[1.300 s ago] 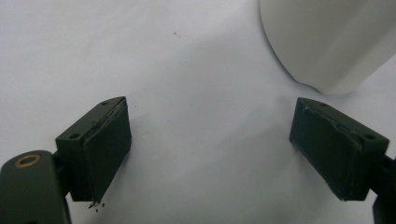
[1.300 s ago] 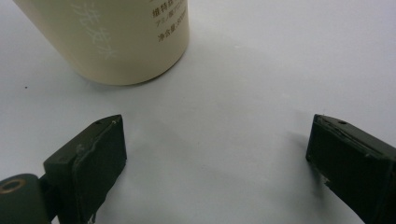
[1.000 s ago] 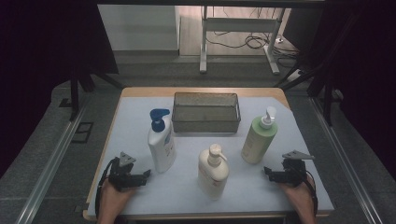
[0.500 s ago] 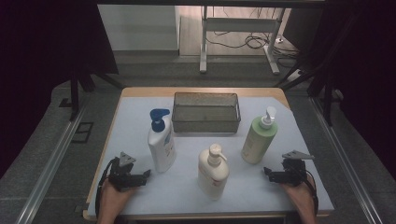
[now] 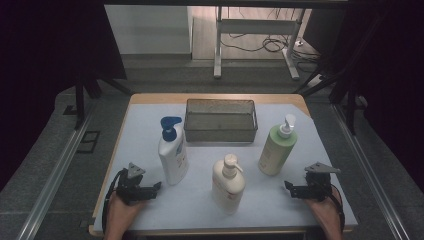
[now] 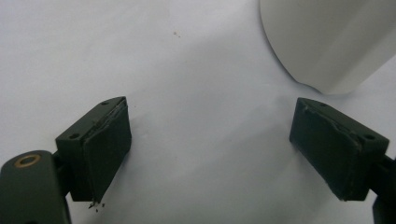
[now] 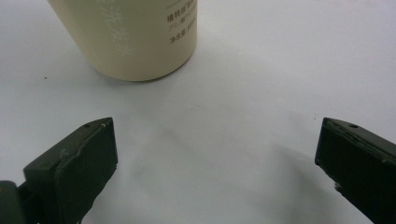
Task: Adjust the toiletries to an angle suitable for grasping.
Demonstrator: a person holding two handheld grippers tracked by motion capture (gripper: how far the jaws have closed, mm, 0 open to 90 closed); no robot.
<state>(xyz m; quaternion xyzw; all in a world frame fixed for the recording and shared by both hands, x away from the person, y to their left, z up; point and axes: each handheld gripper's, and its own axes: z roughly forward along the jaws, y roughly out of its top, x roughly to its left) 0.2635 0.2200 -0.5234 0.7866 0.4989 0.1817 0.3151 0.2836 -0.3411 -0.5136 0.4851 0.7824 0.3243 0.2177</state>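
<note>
A wide desk [image 5: 150, 200] with a pale, white-grey top and a wooden edge carries everything. At its far middle sits a dark mesh basket [image 5: 220, 120], rectangular and open at the top.

Three pump bottles stand upright in front of the basket. On the left is a white bottle [image 5: 173, 159] with a blue pump head; it is tall with flat sides, and its rounded white base shows at the top right of the left gripper view [image 6: 327, 42]. On the right is a pale green bottle [image 5: 275, 150] with a white pump. Between them and nearer the person is a cream bottle [image 5: 228, 185] with a cream pump, squat and rounded; its lower body with small printed text shows at the top left of the right gripper view [image 7: 135, 37].

The left gripper [image 5: 152, 187] rests low on the desk at the near left, just beside the white bottle, held by a hand [image 5: 120, 212]. Its jaws are spread wide with bare desk between them.

The right gripper [image 5: 289, 188] sits at the near right, below the green bottle, held by the other hand [image 5: 327, 215]. Its jaws are also spread wide and grip nothing.
</note>
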